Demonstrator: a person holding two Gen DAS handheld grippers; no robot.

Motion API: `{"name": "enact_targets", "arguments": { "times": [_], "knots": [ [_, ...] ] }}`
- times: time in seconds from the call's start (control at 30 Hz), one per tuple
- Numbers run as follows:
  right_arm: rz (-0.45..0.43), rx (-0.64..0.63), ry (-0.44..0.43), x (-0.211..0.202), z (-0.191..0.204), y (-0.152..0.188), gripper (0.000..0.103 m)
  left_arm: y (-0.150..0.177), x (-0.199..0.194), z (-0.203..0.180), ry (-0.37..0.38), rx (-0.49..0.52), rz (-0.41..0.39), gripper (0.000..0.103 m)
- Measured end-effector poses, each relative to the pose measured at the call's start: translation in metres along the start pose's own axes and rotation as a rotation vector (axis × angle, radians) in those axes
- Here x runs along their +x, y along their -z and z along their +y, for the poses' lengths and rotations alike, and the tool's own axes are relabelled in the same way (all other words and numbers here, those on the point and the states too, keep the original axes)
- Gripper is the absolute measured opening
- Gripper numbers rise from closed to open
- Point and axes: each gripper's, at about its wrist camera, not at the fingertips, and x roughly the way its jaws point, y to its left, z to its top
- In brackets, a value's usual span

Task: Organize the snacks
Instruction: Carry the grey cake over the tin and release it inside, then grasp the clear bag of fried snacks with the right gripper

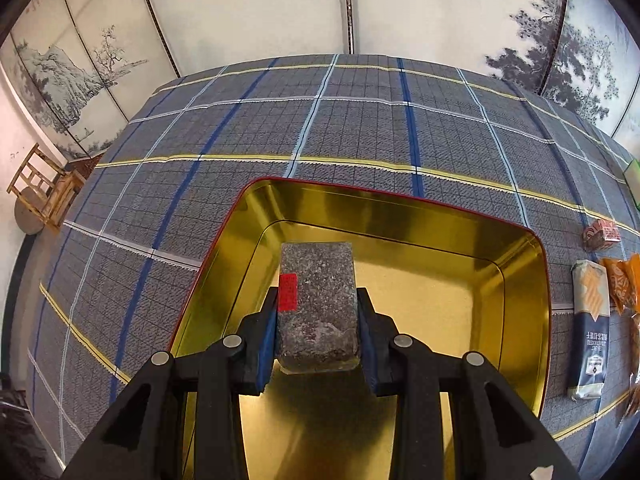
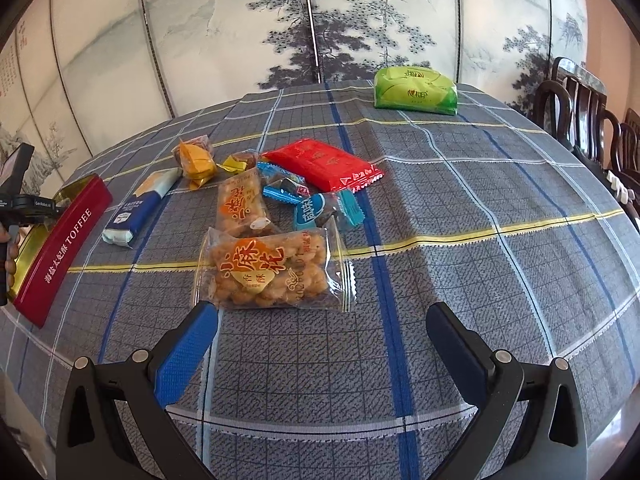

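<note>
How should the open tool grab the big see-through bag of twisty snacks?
Pinch the snack bag across its short sides, coming straight down from above. It lies flat, nearest the right tool, whose open jaws already face it. Avoid the thin crimped ends.

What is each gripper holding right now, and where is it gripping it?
The left gripper holds a dark speckled block snack by its two long sides, near its closer end, above the gold tin. The right gripper is open and holds nothing.

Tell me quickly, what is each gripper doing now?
Left gripper: closed on a grey block, above the tin.
Right gripper: open, holding nothing.
</note>
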Motion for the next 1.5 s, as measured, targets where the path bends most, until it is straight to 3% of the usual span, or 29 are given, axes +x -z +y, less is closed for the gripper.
{"name": "enact_targets", "arguments": {
  "times": [0.17, 0.33, 0.53, 0.57, 0.63, 0.67, 0.73, 0.87, 0.97, 1.1, 1.23, 1.37, 1.5],
  "knots": [
    [0.003, 0.001, 0.000, 0.000, -0.001, 0.000, 0.103, -0.010, 0.011, 0.008, 0.009, -0.043, 0.047, 0.031],
    [0.023, -0.031, 0.019, 0.001, 0.000, 0.002, 0.103, -0.015, 0.023, 0.013, -0.025, -0.046, 0.055, 0.031],
    [0.032, -0.013, 0.033, 0.000, -0.011, -0.005, 0.103, -0.018, 0.025, 0.014, -0.009, -0.044, 0.055, 0.033],
    [0.029, -0.009, 0.045, -0.001, -0.014, -0.007, 0.103, -0.018, 0.024, 0.013, -0.003, -0.037, 0.052, 0.037],
    [0.023, -0.001, 0.060, -0.003, -0.018, -0.013, 0.103, -0.017, 0.020, 0.012, 0.016, -0.017, 0.046, 0.056],
    [0.024, 0.002, 0.060, -0.003, -0.018, -0.015, 0.103, -0.016, 0.016, 0.012, 0.005, -0.013, 0.042, 0.073],
    [0.024, 0.002, 0.054, -0.004, -0.015, -0.017, 0.103, -0.012, 0.002, 0.011, 0.042, 0.001, -0.014, 0.076],
    [0.046, -0.036, 0.040, 0.005, 0.008, -0.015, 0.103, -0.001, -0.030, 0.012, 0.014, 0.024, -0.120, 0.090],
    [0.048, -0.056, 0.024, 0.014, 0.026, -0.014, 0.103, 0.016, -0.065, 0.021, 0.013, 0.009, -0.230, 0.094],
    [0.044, -0.063, 0.012, 0.027, 0.038, -0.018, 0.103, 0.057, -0.110, 0.041, 0.105, -0.049, -0.355, 0.102],
    [0.081, -0.029, 0.002, 0.043, 0.038, -0.024, 0.103, 0.103, -0.132, 0.052, 0.173, -0.087, -0.383, 0.102],
    [0.093, -0.041, 0.010, 0.050, 0.046, -0.030, 0.101, 0.140, -0.136, 0.046, 0.248, -0.104, -0.356, 0.102],
    [0.079, -0.050, 0.021, 0.047, 0.047, -0.030, 0.080, 0.171, -0.136, 0.021, 0.284, -0.050, -0.335, 0.102]
  ]
}}
